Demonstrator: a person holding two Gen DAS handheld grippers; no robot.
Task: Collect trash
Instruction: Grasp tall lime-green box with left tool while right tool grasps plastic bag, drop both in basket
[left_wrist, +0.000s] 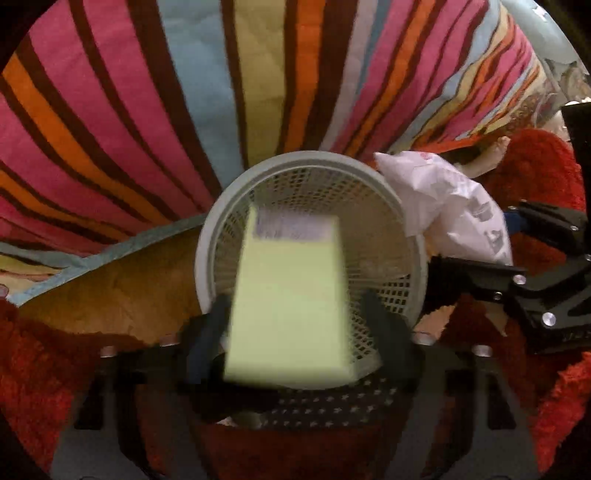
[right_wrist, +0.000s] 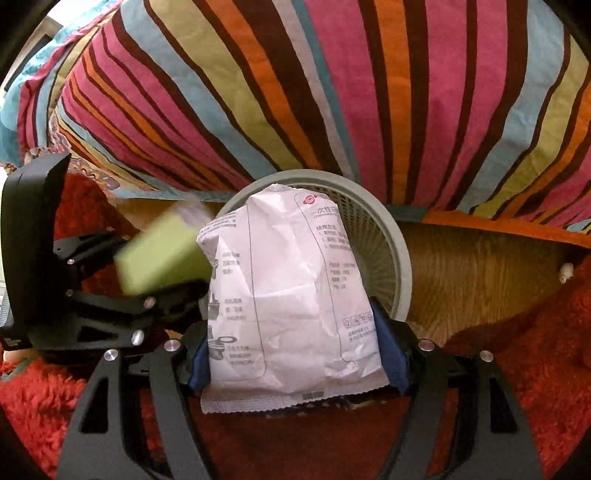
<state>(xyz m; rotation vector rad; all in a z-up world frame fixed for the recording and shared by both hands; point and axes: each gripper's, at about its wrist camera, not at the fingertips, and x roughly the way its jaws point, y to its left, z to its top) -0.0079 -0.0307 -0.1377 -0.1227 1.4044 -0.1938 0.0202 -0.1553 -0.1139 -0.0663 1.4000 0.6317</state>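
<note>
Count, from my two wrist feeds: one basket, one box, one packet, two grippers.

Item 1: one pale grey mesh basket (left_wrist: 402, 206), round, directly ahead of both grippers. Its rim lies just beyond the fingertips in each view.

Item 2: one pale green box (left_wrist: 288, 306), blurred, with some printing on its far end. My left gripper (left_wrist: 295, 328) has a finger on either side of it. The blur keeps me from telling whether the fingers press on the box or stand off it. The box tilts forward over the basket mouth. In the right wrist view the same box (right_wrist: 162, 254) shows to the left of my right gripper, at the tips of the left gripper (right_wrist: 173, 273).

Item 3: one white crumpled packet (right_wrist: 291, 295), printed with grey text and a small red mark near its top. My right gripper (right_wrist: 295, 354) is clamped on its lower part, blue pads (right_wrist: 389, 350) pressed to both sides. The packet stands upright, its top in front of the basket opening. In the left wrist view the packet (left_wrist: 447, 206) sits to the right of the left gripper, against the basket's right rim, with the right gripper (left_wrist: 480, 254) behind it.

Surface: one red shaggy rug (right_wrist: 524, 350) beneath both grippers; brown wood-grain floor (right_wrist: 480, 273) beside the basket.

Room: one bed cover (right_wrist: 295, 92) in pink, orange, brown, blue and yellow-green stripes hangs beyond the basket, filling the upper field.
</note>
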